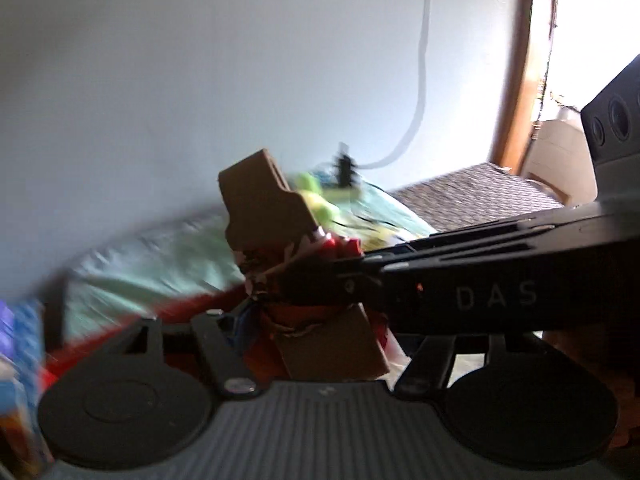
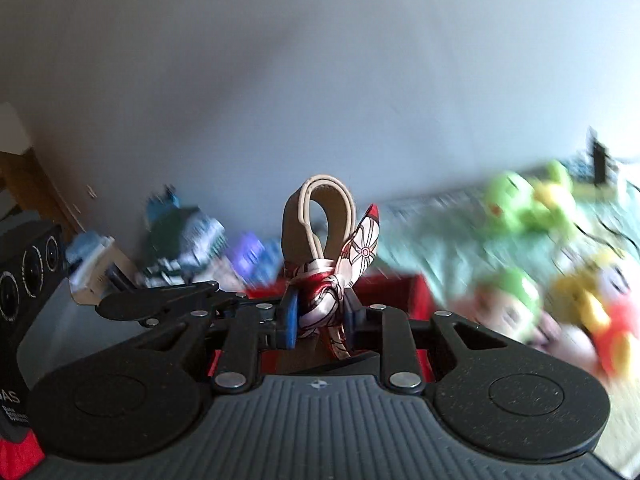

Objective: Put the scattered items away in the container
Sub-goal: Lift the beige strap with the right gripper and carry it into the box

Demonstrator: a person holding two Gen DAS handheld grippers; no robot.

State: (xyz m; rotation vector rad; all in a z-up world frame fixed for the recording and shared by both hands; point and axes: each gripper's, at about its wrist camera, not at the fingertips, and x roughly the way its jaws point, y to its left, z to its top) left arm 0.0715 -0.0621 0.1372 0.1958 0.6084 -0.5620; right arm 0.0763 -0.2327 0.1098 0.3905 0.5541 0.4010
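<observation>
Scarf-wrapped strap point(image 2: 320, 280) sits pinched between the blue-padded fingers point(image 2: 289, 320) of the right gripper point(image 2: 318, 318), which is clenched on the knotted silk. The strap is a tan leather loop with pale stitched edging, standing upright above the jaws; the scarf around its base is glossy, white with red borders and a round wheel-like motif. Behind and below the knot a red container point(image 2: 396, 292) shows as a flat-sided wall, partly covered by the gripper's black linkage.

In the left wrist view the same bundle point(image 1: 296, 276) appears as blurred brown leather tabs with red and white fabric bunched around them, held up above the mint-green bedsheet point(image 1: 160, 264). The right gripper's black body crosses that view from the right, lettered "DAS". The left gripper point(image 1: 308, 320) has its own fingers hidden behind the bundle, so whether it is released or clenched cannot be told.

Plush toys point(image 2: 532, 208) in green, yellow and red lie smeared by motion blur on the sheet at right. Blue and white boxes point(image 2: 188, 236) at left are too blurred to read. A white cable point(image 1: 416, 112) hangs down the pale wall.
</observation>
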